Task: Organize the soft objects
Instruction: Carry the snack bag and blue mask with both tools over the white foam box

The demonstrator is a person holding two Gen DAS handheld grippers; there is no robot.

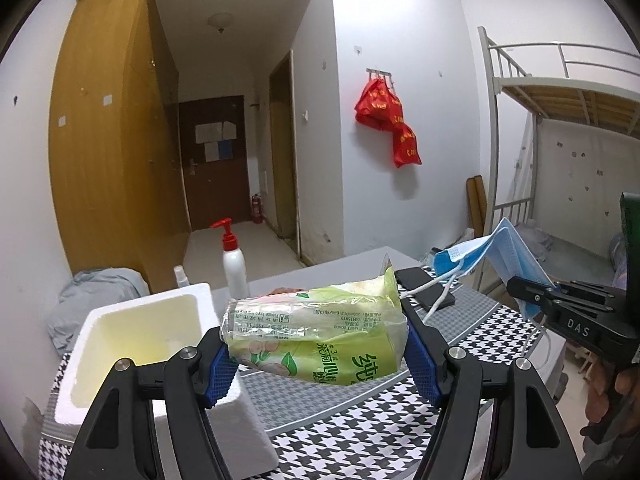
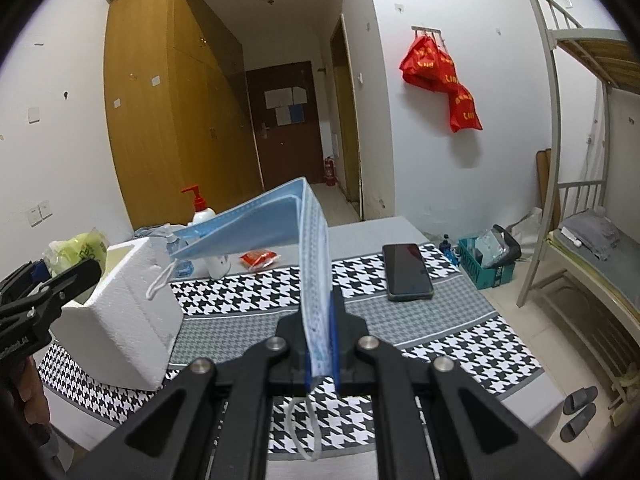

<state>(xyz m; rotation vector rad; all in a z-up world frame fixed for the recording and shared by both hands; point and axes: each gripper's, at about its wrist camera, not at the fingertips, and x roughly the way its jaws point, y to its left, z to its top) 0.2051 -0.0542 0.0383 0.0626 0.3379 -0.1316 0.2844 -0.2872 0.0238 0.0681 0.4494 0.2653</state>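
Your left gripper point(image 1: 320, 356) has its jaws closed partway on a green tissue pack point(image 1: 316, 336), squeezing it from both ends between the blue pads point(image 1: 218, 372). You hold the pack in the air, above the table and just beside the open top of the white foam box point(image 1: 140, 344). In the right wrist view the same pack point(image 2: 80, 252) shows at the far left, over the near side of the box point(image 2: 120, 304).

Your right gripper point(image 2: 320, 344) has its jaws nearly together, clamped on one end of a blue face mask point(image 2: 280, 236). The mask rises from the jaws, folds over and hangs toward the box, one white ear loop point(image 2: 160, 280) dangling against the foam wall and another loop hanging below the jaws.

The table point(image 2: 440, 344) wears a black-and-white houndstooth cloth. A black phone point(image 2: 406, 270) lies flat on it, well apart from the box. Behind the box stand a white pump bottle with a red top point(image 2: 204, 216) and a small clear bottle point(image 1: 181, 276), and near them a small red packet point(image 2: 259, 259) rests on the cloth.
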